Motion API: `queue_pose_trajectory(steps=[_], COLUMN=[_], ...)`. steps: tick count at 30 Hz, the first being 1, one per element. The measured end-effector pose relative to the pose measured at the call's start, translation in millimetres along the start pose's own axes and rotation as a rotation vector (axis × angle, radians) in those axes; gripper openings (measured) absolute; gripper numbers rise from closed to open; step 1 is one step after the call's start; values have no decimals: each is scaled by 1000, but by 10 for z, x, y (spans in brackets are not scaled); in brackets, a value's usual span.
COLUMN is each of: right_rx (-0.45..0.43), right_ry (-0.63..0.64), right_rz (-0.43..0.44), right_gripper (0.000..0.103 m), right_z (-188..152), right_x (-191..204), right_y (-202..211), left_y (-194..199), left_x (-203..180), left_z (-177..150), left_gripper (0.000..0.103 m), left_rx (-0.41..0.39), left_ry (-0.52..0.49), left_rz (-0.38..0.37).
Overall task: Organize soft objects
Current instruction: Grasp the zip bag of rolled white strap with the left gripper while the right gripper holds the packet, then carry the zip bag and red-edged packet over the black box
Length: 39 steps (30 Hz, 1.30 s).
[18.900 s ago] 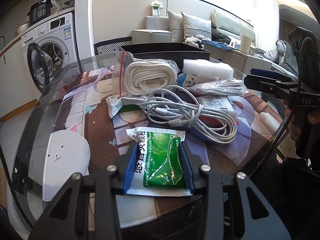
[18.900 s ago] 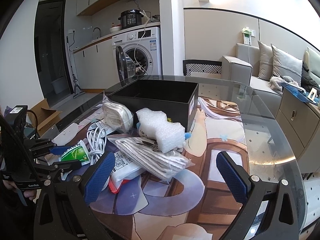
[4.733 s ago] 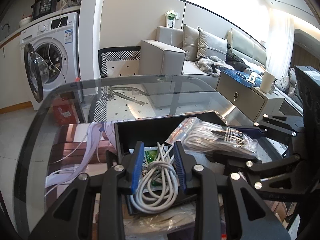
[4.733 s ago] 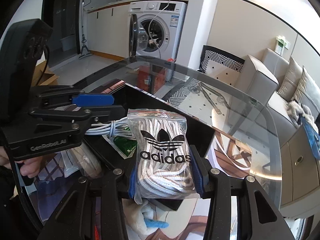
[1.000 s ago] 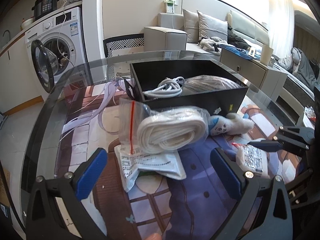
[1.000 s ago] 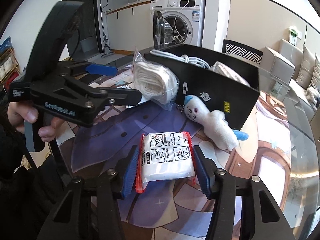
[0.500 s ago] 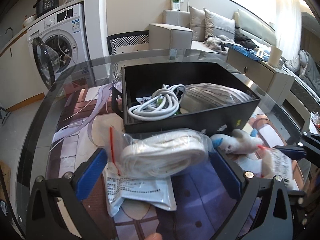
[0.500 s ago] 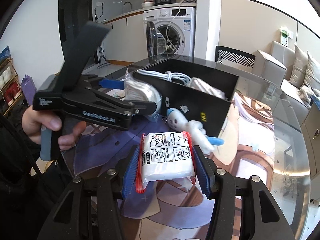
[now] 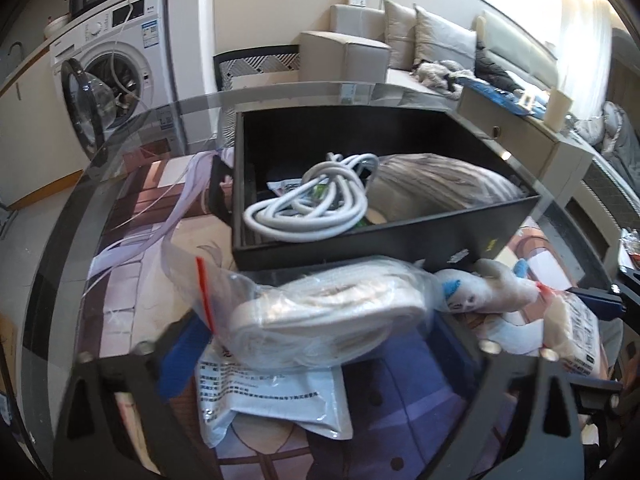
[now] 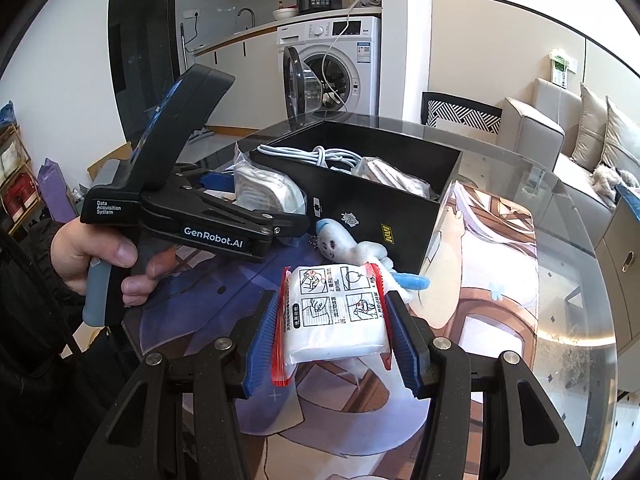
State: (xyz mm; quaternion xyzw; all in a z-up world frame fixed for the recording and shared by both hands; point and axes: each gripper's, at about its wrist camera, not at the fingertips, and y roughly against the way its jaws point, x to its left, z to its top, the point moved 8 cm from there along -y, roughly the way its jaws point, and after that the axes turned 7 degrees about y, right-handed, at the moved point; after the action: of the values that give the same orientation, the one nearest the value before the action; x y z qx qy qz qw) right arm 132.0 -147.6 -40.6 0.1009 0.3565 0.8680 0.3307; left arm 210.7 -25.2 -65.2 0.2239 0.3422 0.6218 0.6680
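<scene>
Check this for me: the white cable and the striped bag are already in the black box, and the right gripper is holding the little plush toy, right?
Not quite. The white cable and the striped bag are in the black box, but the right gripper holds the white packet with red edges, not the plush toy, which lies on the table beside the box. The right wrist view shows it.

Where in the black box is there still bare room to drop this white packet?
The box's far half, behind the cable and striped bag, looks bare. Its near half is crowded. The mat right of the box is open too.
</scene>
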Motion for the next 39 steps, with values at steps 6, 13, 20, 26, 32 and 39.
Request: queue_pose_trajectory(steps=[6,13,20,26,32,39], right_rx=[-9,-30,-66,-102,-143,-167], right_ry=[3,0,-7,-34,-66,-73], right_rz=[-8,-24,-43,-72,-105,-111], right_gripper=[53,53,53,54,54,54], right_z=[26,62,148,250,408,583], right_x=[-12,-21,-57,-158,-304,-389], right_y=[20,88,175,249,306,351], left_y=[87,286,541,737,837,875], left_x=[-25,28,25,29,-9,-72], left_z=[-26,-65,-38,25,126,233], left_gripper=[71,68,68,68,68,68], left_rx=[-14,-42,-90,-132,-158,-193], left_ry=[-18,-16,-26,-23,-37,-14], left_rz=[-39,-77,-96,-114,-116,-110])
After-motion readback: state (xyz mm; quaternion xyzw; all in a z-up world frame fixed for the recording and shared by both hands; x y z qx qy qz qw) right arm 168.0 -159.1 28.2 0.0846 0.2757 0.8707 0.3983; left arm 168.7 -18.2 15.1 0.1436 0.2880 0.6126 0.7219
